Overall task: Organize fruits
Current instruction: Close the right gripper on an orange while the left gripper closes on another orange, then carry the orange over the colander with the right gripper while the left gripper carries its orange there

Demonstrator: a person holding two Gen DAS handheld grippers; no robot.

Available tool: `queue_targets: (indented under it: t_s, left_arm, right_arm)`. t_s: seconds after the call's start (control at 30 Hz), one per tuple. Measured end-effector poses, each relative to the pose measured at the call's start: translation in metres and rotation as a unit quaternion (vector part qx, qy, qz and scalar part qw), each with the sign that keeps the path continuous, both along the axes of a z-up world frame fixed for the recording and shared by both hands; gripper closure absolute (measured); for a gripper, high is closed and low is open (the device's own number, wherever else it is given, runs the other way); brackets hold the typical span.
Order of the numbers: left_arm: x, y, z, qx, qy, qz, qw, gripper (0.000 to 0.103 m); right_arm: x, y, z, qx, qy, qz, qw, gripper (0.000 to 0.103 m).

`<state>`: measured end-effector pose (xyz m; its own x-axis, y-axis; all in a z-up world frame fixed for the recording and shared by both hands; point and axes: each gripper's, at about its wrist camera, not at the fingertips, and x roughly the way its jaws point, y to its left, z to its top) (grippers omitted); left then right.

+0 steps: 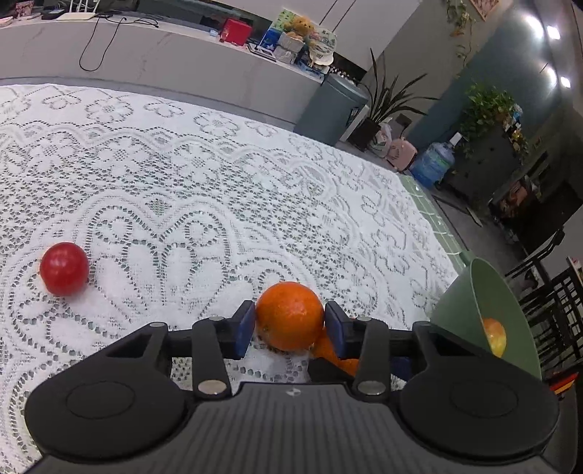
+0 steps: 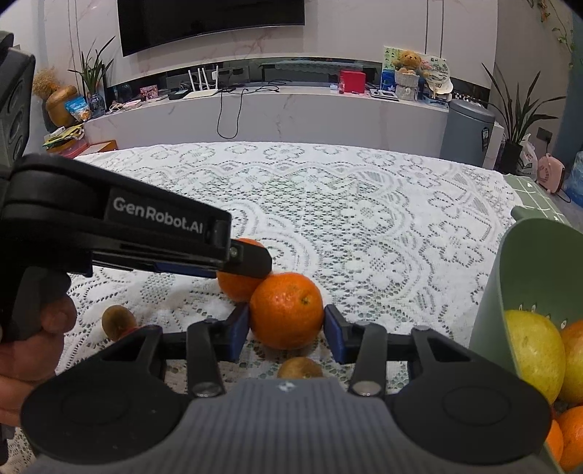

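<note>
A white lace tablecloth [image 2: 364, 204] covers the table across mid-frame, backed by a marble media shelf [image 2: 291, 109] under a dark screen [image 2: 211, 22] at the top; a green basket [image 2: 524, 277] at the right edge already holds fruit — presumably the destination. Bottom centre in each view, an orange is bracketed for lifting: the left gripper [image 1: 288, 322] is closed on one orange [image 1: 289, 315], the right gripper [image 2: 286, 321] on another [image 2: 286, 310] — pads touching. A red fruit [image 1: 64, 268] lies apart, left.
</note>
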<state>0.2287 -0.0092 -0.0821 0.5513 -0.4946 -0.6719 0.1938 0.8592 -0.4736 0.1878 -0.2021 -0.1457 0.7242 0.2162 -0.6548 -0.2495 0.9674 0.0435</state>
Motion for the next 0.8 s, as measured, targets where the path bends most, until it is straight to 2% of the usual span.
queue_targets:
  t_s: [0.33,0.8]
  left_arm:
    - [-0.013,0.004,0.019,0.019,-0.031,0.02,0.9991,0.058]
    - [-0.05,0.028,0.056,-0.005,-0.052,0.053,0.9972,0.058]
  right_arm:
    - [-0.008,0.006,0.016,-0.012,-0.026,0.012,1.0,0.063]
    - [-0.051,0.0,0.058,-0.005,-0.052,0.021,0.998,0.063]
